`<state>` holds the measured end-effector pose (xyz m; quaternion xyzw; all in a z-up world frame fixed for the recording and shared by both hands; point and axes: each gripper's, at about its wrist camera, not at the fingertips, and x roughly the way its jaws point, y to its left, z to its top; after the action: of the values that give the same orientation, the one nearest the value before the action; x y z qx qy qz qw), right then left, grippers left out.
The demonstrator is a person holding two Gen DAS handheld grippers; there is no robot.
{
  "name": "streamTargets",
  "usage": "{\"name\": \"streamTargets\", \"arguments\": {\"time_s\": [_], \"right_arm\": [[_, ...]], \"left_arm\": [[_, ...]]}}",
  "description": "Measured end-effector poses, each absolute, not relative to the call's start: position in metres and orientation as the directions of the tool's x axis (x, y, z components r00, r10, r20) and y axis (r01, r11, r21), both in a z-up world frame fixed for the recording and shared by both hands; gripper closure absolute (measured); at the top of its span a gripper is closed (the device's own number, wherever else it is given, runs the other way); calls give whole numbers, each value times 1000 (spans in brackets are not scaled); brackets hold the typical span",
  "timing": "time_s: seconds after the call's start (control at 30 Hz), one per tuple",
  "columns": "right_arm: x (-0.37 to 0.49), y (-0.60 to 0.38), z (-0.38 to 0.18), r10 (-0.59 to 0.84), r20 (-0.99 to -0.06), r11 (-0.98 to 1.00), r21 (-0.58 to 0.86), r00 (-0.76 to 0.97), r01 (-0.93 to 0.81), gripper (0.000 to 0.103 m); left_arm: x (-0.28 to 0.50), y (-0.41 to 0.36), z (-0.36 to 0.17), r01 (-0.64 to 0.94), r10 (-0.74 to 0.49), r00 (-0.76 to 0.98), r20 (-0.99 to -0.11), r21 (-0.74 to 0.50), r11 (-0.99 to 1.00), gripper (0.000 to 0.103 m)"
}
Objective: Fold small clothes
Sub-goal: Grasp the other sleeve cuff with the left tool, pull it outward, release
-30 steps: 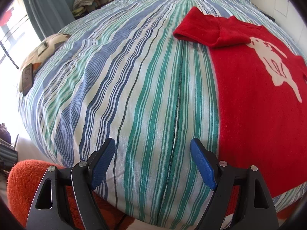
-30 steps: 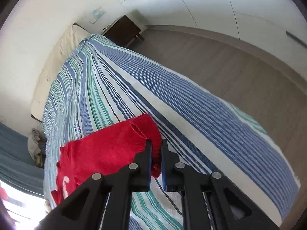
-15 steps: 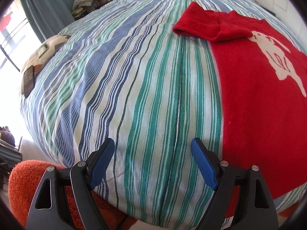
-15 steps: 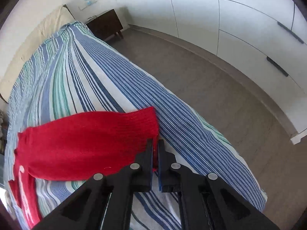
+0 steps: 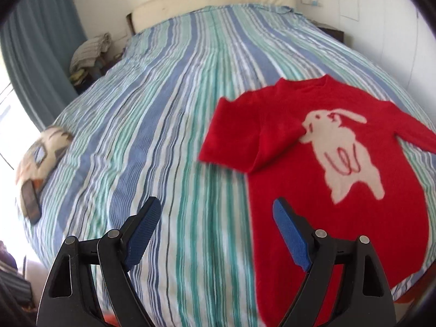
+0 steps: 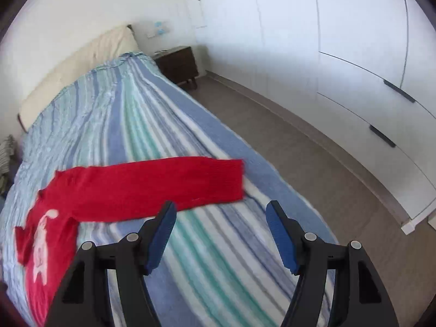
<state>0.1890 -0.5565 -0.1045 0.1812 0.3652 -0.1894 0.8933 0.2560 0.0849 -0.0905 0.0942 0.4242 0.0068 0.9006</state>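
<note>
A small red sweater (image 5: 340, 169) with a cream rabbit on its front lies flat on the striped bedspread (image 5: 174, 114). Its left sleeve is folded in over the body. The right sleeve (image 6: 169, 185) lies stretched out straight toward the bed's edge. My left gripper (image 5: 215, 218) hovers above the bedspread beside the sweater's lower left edge, jaws opening wide with nothing between them. My right gripper (image 6: 220, 220) hangs just short of the stretched sleeve, jaws opening, and only bedspread shows between them.
A patterned cushion (image 5: 43, 152) and a dark phone (image 5: 30, 199) lie at the bed's left edge. Folded clothes (image 5: 90, 51) are piled by the curtain. A dark nightstand (image 6: 177, 62), grey floor (image 6: 313, 147) and white wardrobe doors (image 6: 354, 54) run along the right side.
My right gripper has let go of the sleeve cuff, opened and drawn back; the sleeve now lies straight on the bed. My left gripper has risen and pulled back, so the whole sweater shows.
</note>
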Motion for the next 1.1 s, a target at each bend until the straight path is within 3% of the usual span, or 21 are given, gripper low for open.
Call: {"name": "streamTargets", "arguments": {"time_s": [0.1,0.23,0.27,0.43,0.47,0.5,0.53,0.57,0.7,0.77,0.93,1.0,1.1], "right_arm": [[174,-500,-106,-85,-700,907,241,709,346,30],[156,-435,-134,3,-713,932,256,702,256,30],[157,-424,-139,25,-729,940,250,685,232,30],[168,-392,-148,67,-744,976,186,665,109,30],[170,-390,-151,66,-753,979,175,655,102,30],[172,-389,-154,63,-761,981,166,646,100,30],[173,-389,-156,59,-764,982,161,642,102,30],[174,-390,-156,58,-765,981,162,642,105,30],[174,-396,-157,57,-767,977,174,639,122,30],[175,-397,-156,54,-767,976,176,639,129,30],[175,-393,-156,50,-770,980,160,636,117,30],[177,-389,-159,48,-777,983,148,628,108,30],[180,-384,-164,46,-789,986,132,612,97,30]], "left_arm": [[332,70,-90,186,-23,573,-819,103,977,14],[425,59,-114,160,-29,435,-900,45,986,23],[439,57,-121,148,-17,421,-907,50,988,28],[474,42,-163,162,-24,322,-946,30,986,29],[476,39,-171,177,-30,298,-954,24,984,34],[476,35,-179,197,-33,283,-959,24,980,44],[475,31,-183,211,-37,282,-959,24,977,81],[474,31,-182,201,-51,288,-956,9,979,97],[462,70,-129,68,-155,454,-878,-139,988,98],[449,116,-95,-41,-141,544,-827,-194,980,98],[408,274,-65,-437,141,611,-779,-183,881,98],[386,328,-82,-572,248,546,-800,-140,808,98],[358,374,-126,-675,315,434,-844,-72,735,98]]}}
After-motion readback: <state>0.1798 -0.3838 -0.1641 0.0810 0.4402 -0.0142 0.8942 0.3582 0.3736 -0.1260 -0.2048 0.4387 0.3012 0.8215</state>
